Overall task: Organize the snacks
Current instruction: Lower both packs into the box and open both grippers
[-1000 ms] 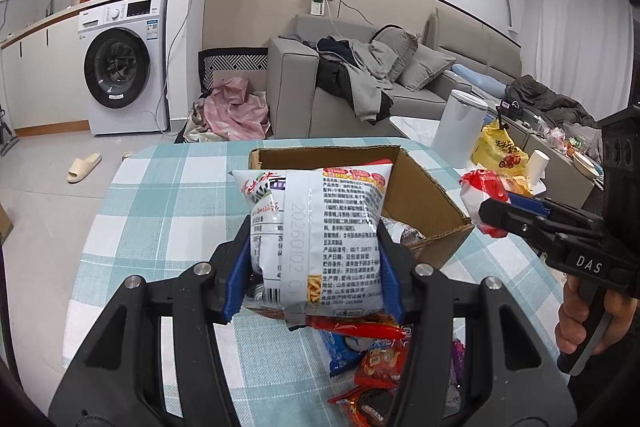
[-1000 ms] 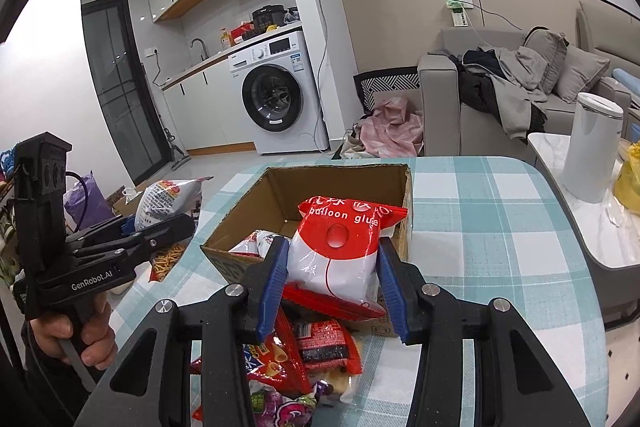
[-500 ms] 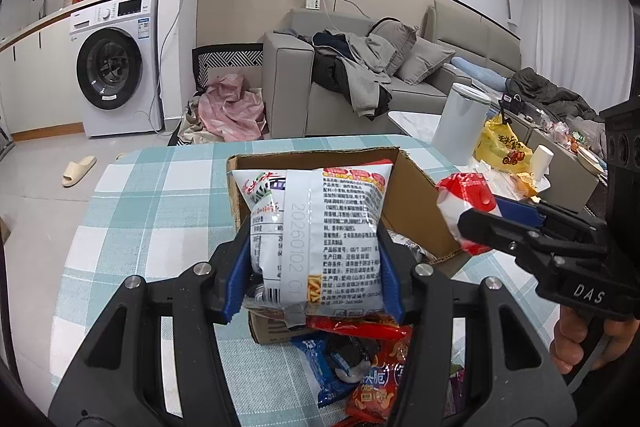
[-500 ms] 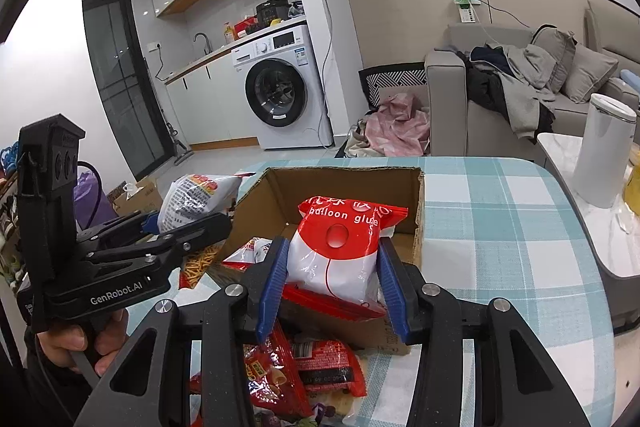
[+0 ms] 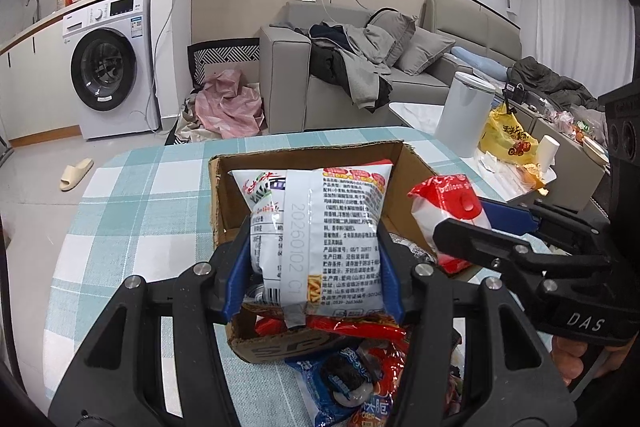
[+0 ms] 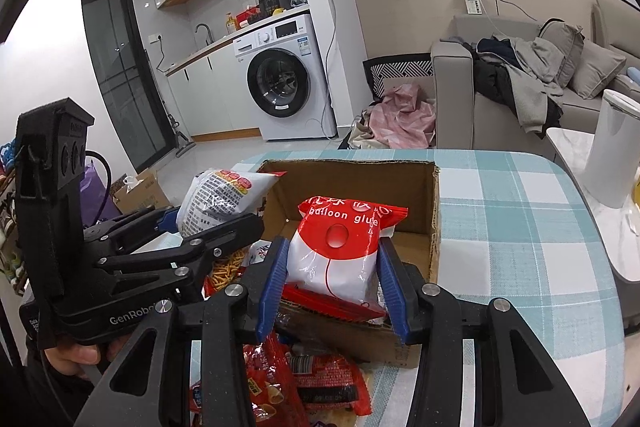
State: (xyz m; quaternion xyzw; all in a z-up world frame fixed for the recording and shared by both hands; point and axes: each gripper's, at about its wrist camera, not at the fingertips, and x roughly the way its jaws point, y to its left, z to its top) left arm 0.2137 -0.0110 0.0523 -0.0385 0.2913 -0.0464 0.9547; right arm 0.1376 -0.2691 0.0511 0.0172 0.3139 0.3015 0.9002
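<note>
My left gripper [image 5: 314, 267] is shut on a white snack bag [image 5: 316, 227] with printed text and holds it over the near part of the open cardboard box [image 5: 224, 195]. My right gripper [image 6: 332, 283] is shut on a red-and-white "balloon glue" bag [image 6: 340, 255] and holds it above the box's [image 6: 436, 211] near edge. Each gripper shows in the other's view: the right one [image 5: 460, 227] beside the box, the left one [image 6: 224, 215] with its bag at the box's left wall. Loose snack packets [image 5: 352, 383] lie on the table before the box; they also show in the right wrist view [image 6: 316, 383].
The table has a teal-and-white checked cloth [image 5: 132, 211]. A white cylindrical bin [image 5: 462, 115] and a cluttered side table stand to the right. A sofa [image 5: 360, 67] and a washing machine [image 5: 108, 67] are beyond.
Both grippers have moved forward with their bags, from beside and in front of the box to over it. Both stay shut on their bags.
</note>
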